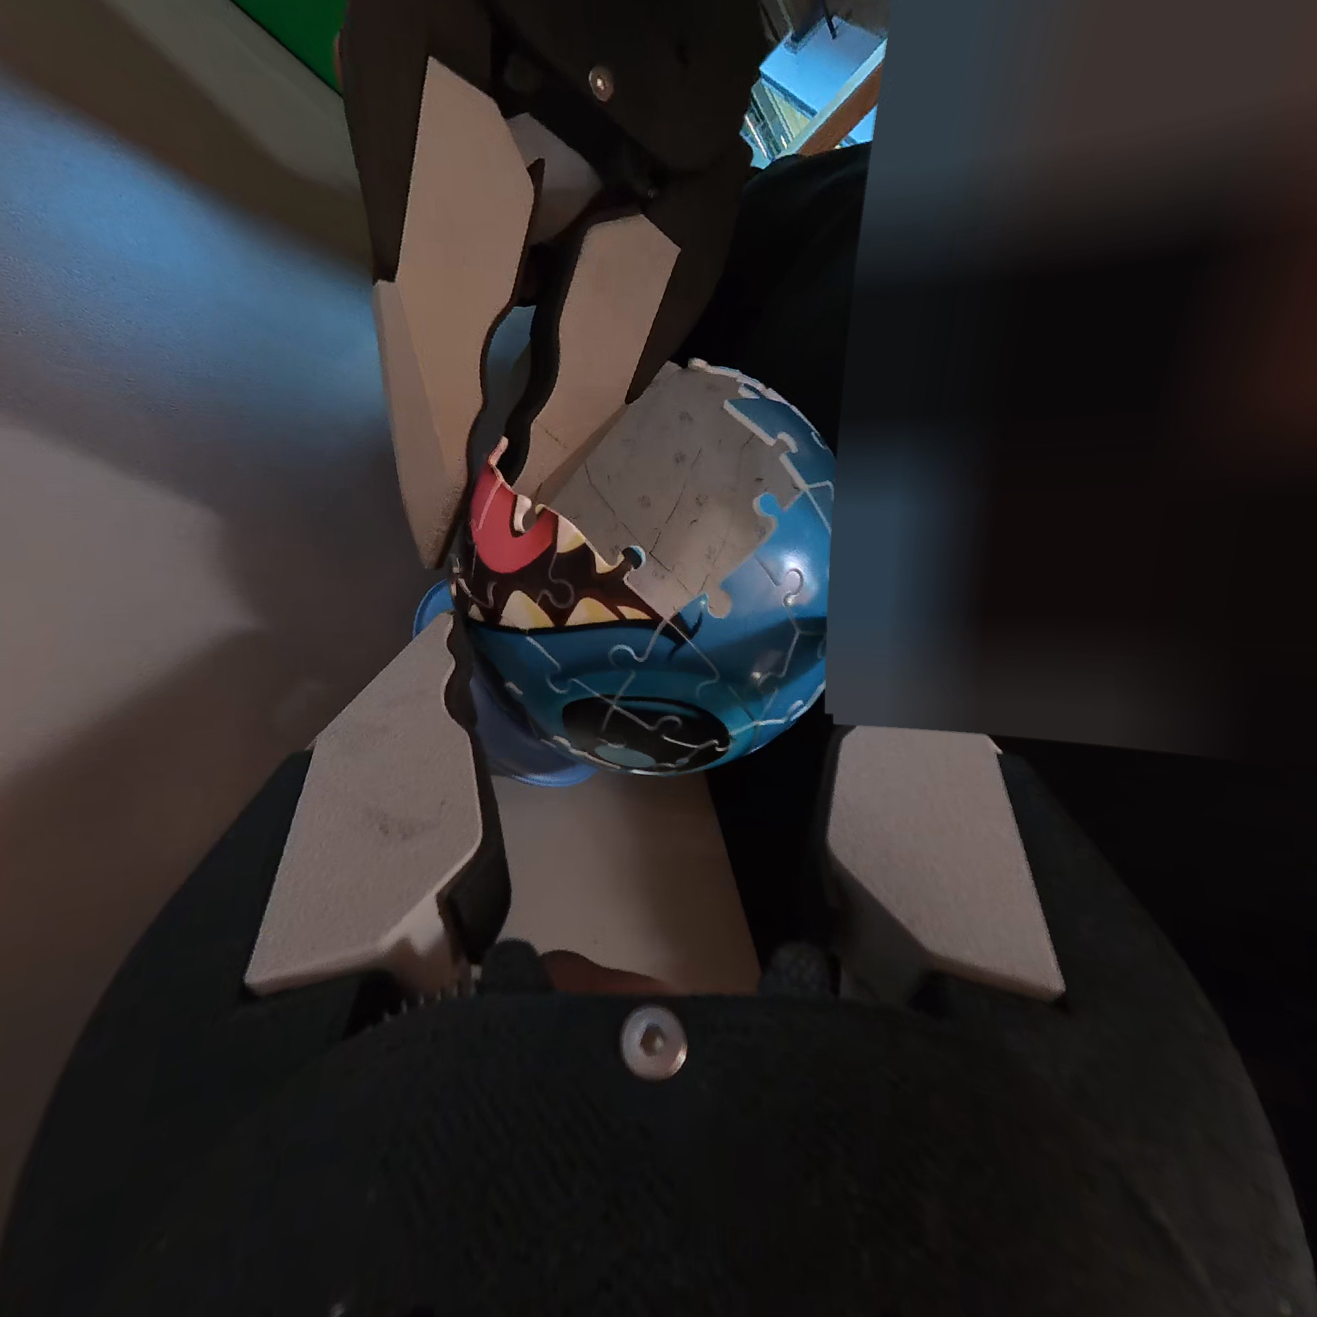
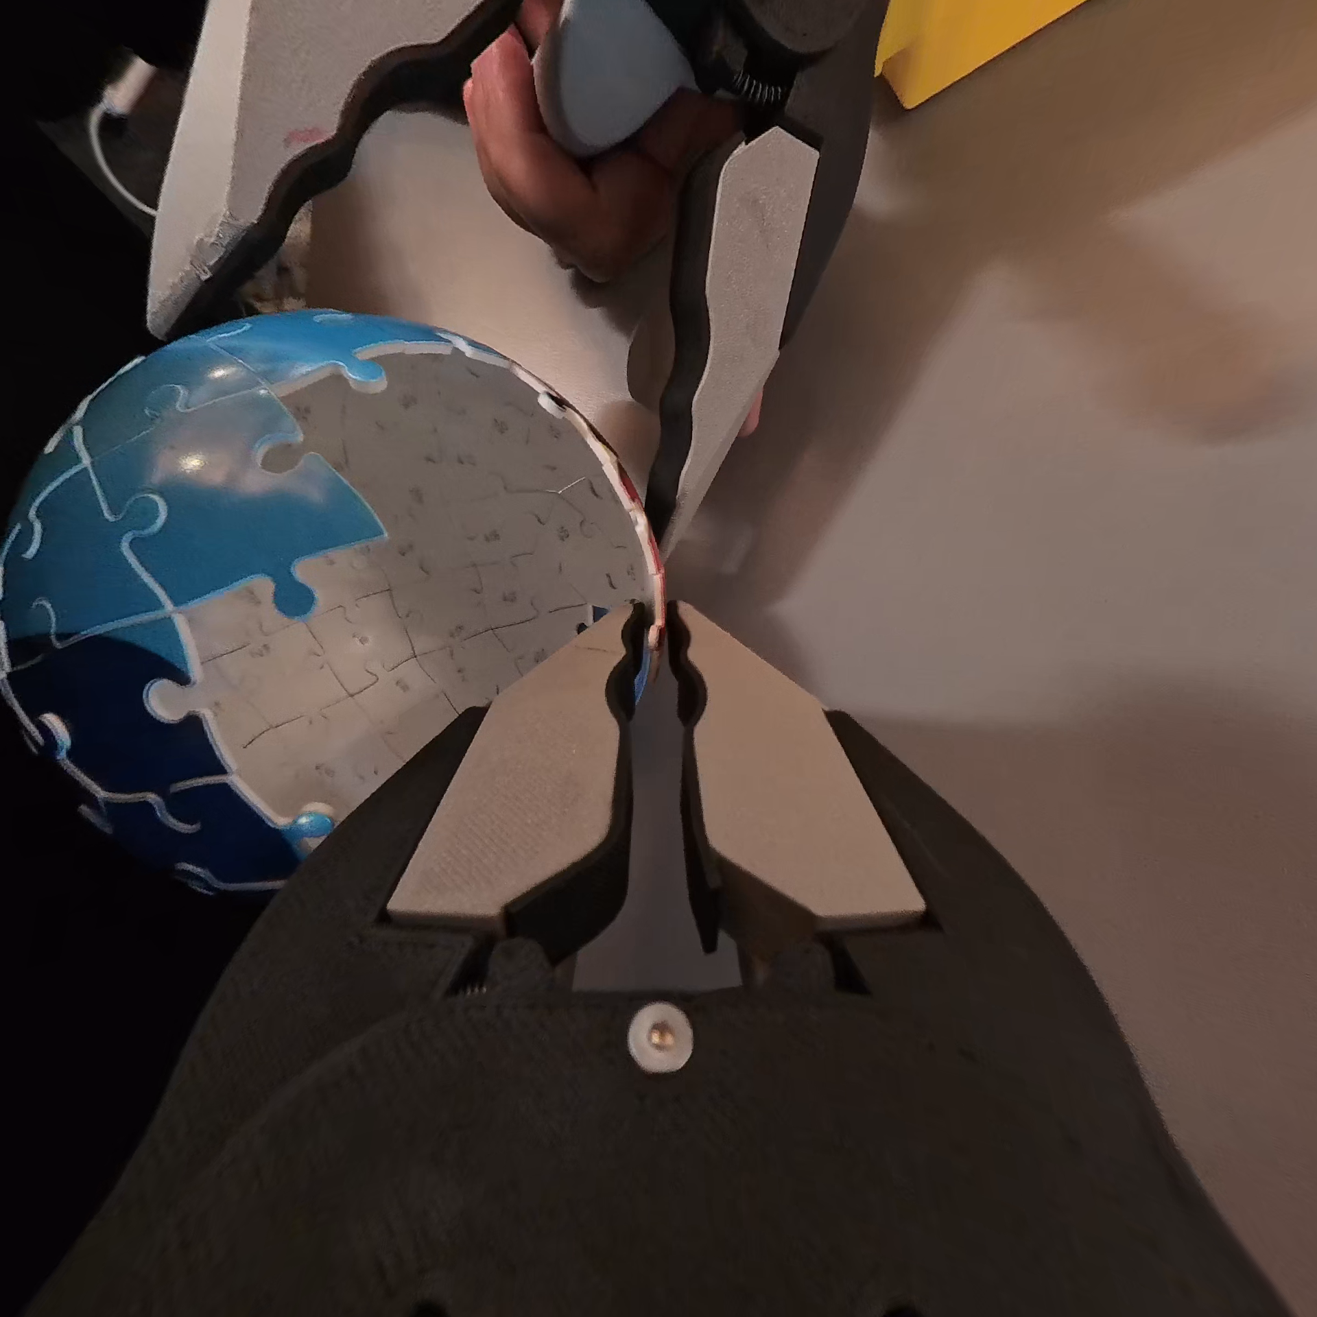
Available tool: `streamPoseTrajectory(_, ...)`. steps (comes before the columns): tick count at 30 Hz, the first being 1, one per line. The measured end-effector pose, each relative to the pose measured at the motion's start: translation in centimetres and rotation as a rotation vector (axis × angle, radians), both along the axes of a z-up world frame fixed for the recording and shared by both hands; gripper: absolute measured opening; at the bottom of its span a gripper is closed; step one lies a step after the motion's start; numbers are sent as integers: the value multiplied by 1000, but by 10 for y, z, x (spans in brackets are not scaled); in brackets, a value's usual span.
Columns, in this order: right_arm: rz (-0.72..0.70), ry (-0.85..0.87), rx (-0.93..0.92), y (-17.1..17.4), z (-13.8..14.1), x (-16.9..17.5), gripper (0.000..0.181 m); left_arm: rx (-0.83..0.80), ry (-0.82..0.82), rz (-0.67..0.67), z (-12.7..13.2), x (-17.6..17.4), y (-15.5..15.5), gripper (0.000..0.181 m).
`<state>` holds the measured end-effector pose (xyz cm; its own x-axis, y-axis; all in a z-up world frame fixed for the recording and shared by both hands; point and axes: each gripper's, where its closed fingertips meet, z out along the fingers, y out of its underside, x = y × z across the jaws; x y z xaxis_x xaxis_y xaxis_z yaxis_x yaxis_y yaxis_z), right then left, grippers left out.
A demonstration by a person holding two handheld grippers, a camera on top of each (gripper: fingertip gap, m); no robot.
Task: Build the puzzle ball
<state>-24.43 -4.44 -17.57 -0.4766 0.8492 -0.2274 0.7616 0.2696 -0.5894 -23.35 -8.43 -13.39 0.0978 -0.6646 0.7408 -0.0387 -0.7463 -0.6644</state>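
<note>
The puzzle ball (image 1: 641,663) is a partly built hollow sphere, blue outside with a dark eye and a toothed red mouth; its grey inside shows through a large opening (image 2: 442,541). My left gripper (image 1: 641,684) holds the ball between its widely spread fingers (image 2: 214,178); its right finger is partly hidden by a blurred patch. My right gripper (image 2: 659,620) comes in from the top of the left wrist view (image 1: 499,484) and is shut on a red-printed puzzle piece (image 1: 499,513) at the rim of the opening.
A pale tabletop (image 2: 1069,570) lies under everything. A yellow object (image 2: 962,50) stands at the far right. A hand (image 2: 570,178) grips the left gripper's handle. A blue rounded part (image 1: 534,770) shows behind the ball. A white cable (image 2: 121,178) lies at far left.
</note>
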Motion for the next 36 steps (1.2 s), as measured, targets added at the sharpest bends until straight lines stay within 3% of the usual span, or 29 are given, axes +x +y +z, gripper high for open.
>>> streamPoseTrajectory(8,-10,-22,-104,-2,-1,-1,1,-3,2,0,-1,1,-1,103)
streamPoseTrajectory(36,15,-42,-196,-6,-7,-2,3,-43,11,-6,-5,2,-6,105)
